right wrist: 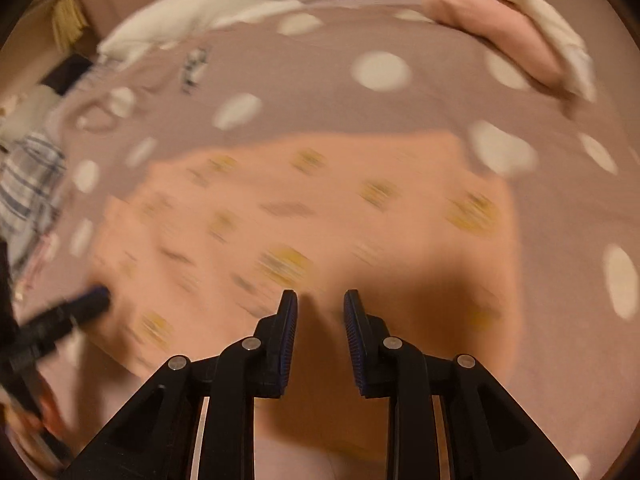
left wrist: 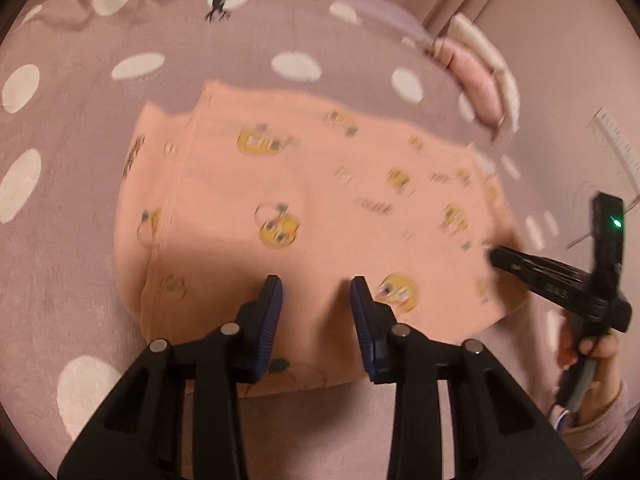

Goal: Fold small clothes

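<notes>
Garment: peach cloth with yellow cartoon print, lying mostly flat on the bed cover, mauve with white dots; a stitched seam down its 9 o'clock side in the left view.
Position: centre of both views, near hem under the tong tips; far corner toward 12 o'clock.
Left tongs: spread, nothing between the pads, poised over the near hem; touching or just above, cannot tell.
Right tongs: spread, empty, over the cloth's near part; seen from the left view at 3 o'clock, tip at the cloth's right edge.
Image quality: right view motion-blurred, print smeared; edge detail unreliable.
Handling, judged: light, thin, limp knit; no stiffness, likely to sag and drag on the cover; not fragile; grippy rather than slippery.
Hold points, judged: hem or side edge, one corner per tong, pinching a single layer; the seam line gives firmer purchase.
Risk, judged: catching the cover together with the cloth.
Surroundings: white goose plush at 12 o'clock; pink pillow at 1 o'clock; striped cloth at 9 o'clock.
</notes>
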`<state>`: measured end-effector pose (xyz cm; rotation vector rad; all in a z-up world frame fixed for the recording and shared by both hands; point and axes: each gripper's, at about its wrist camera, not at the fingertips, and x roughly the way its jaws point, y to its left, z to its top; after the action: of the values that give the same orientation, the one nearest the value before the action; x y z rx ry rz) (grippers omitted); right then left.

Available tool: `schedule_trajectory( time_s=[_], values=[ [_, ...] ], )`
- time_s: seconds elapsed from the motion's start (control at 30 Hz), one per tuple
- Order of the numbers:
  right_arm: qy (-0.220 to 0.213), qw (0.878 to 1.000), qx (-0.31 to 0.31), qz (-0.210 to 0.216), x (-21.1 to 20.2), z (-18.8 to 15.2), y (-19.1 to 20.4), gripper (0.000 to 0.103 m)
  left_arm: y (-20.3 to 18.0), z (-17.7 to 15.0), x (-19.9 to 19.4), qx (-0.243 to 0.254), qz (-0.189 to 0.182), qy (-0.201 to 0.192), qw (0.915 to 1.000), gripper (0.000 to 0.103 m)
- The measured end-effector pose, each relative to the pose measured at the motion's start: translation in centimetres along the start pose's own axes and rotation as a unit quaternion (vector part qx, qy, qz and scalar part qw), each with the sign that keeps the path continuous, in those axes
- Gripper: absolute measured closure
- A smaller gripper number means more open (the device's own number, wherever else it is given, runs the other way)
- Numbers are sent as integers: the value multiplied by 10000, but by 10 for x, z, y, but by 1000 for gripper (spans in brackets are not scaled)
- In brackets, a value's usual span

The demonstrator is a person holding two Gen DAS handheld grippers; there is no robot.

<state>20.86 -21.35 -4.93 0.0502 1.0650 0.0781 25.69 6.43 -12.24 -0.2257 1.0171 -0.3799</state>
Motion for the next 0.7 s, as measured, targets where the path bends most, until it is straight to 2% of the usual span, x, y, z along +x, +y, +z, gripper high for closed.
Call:
schedule_trajectory(
  time_s=[0.03,0.1,0.2,0.3,0.4,0.47,0.57,0.6,0.63,0.67,0.7],
  values=[
    [47,10000,9,-78,1,-8,-7,76,2,-5,1,37,42,54,10000,69],
    [-114,9999,20,110,-4,-24,-19,83,6,-16,-2,127,76,89,9999,71],
    [-73,9999,61,-71,-9,-33,-30,83,7,-31,-12,375,162,119,9991,71],
    [-120,9994,294,122,-18,-40,-40,83,9,-42,-27,386,150,199,9989,70],
    [-97,9980,560,280,-34,-45,-50,83,22,-52,-45,71,26,193,9998,59],
    [-235,9967,703,335,-51,-62,-61,83,26,-55,-52,-35,72,86,9999,45],
    [-438,9939,930,402,-77,-83,-81,82,37,-53,-60,-319,85,-49,9994,39],
    [-388,9932,1058,288,-81,-86,-89,81,42,-51,-60,-490,39,-81,9988,39],
    [-345,9922,1197,32,-84,-88,-97,74,46,-50,-61,-627,-26,-96,9980,38],
    [-303,9900,1341,-308,-87,-89,-105,70,48,-50,-62,-762,-99,-107,9970,36],
    [-251,9840,1519,-901,-91,-92,-115,60,52,-50,-62,-912,-184,-131,9956,36]
  ],
)
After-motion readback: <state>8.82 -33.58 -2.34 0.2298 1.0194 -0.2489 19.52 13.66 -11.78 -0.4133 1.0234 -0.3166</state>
